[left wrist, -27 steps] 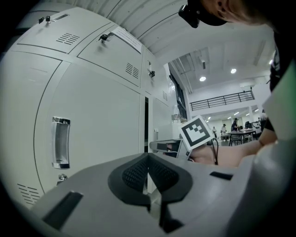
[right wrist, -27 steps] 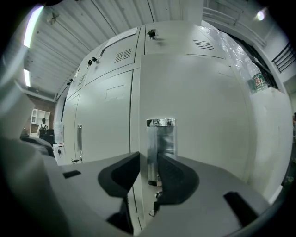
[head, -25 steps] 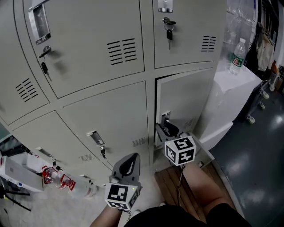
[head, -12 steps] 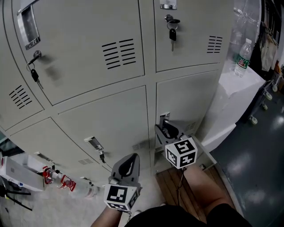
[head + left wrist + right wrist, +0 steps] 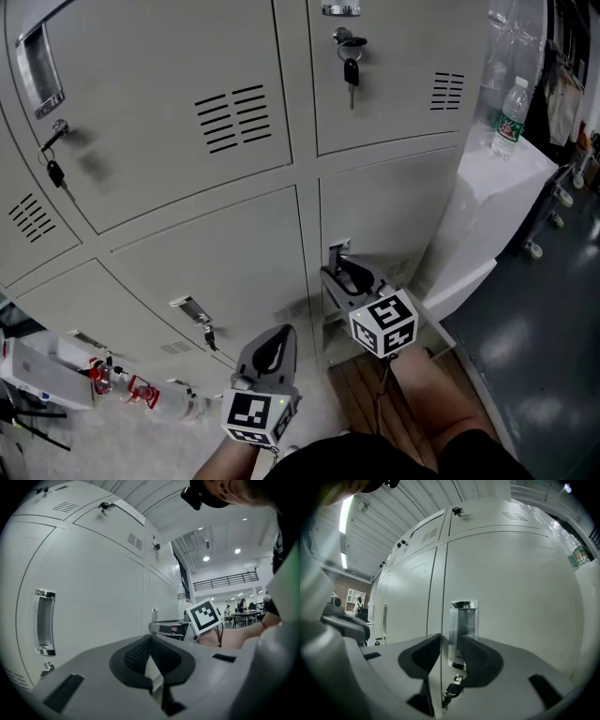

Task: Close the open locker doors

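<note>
The lower right locker door [image 5: 398,211] now lies flush with its frame. Its chrome handle [image 5: 462,620] stands between the jaws of my right gripper [image 5: 339,274], and a key [image 5: 453,689] hangs below it. In the right gripper view that gripper [image 5: 451,645] has just been opening, and its pads stand off the handle on both sides. My left gripper [image 5: 278,336] is shut and empty, held low in front of the lower middle door [image 5: 225,258]. In the left gripper view the gripper [image 5: 151,656] points past that door's handle [image 5: 45,620].
All other grey locker doors look closed; keys hang from upper doors [image 5: 350,67] [image 5: 53,171]. A water bottle [image 5: 507,117] stands on a white cabinet [image 5: 492,192] right of the lockers. Another bottle [image 5: 141,389] lies on the floor at left. A wooden board [image 5: 366,386] lies below.
The lower right door was ajar with a dark gap along its top and left edge; it has swung shut. My right gripper stayed at its handle. The left gripper barely moved.
</note>
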Tool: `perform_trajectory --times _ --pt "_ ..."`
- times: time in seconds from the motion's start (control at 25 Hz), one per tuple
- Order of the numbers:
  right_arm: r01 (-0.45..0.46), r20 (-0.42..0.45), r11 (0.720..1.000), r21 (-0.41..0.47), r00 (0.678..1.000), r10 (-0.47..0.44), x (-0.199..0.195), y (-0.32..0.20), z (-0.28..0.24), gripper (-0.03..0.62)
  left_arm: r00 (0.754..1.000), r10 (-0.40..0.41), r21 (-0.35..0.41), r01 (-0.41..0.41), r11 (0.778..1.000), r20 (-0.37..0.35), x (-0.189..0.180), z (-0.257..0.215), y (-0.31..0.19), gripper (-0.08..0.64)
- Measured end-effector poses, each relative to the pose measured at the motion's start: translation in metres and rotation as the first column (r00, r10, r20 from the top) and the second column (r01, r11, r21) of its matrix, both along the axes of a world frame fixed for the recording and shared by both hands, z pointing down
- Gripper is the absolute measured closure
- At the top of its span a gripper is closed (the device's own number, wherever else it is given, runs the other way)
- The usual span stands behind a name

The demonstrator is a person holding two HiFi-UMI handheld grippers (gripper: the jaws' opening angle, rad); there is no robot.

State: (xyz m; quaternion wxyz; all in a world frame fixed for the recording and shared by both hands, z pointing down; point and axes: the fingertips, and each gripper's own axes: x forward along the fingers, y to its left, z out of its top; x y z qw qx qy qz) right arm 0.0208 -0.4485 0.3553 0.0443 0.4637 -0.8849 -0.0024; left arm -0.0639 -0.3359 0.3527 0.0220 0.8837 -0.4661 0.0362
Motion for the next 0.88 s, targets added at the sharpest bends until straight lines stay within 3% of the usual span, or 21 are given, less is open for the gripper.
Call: perform_trajectory --times 0.48,0.88 --pt "-0.01 -0.014 1.0 -0.002 1.0 0.01 0.003 0.002 0.002 0.434 1.0 -0.011 0.005 0.011 1.0 0.009 0.001 -0.002 0.007 0.555" --pt "-0.061 0.001 0.998 -0.017 0.998 0.061 0.029 0.022 0.005 0.428 1.0 0.025 0.0 -0.025 1.0 0.004 0.016 0.0 0.022 0.557"
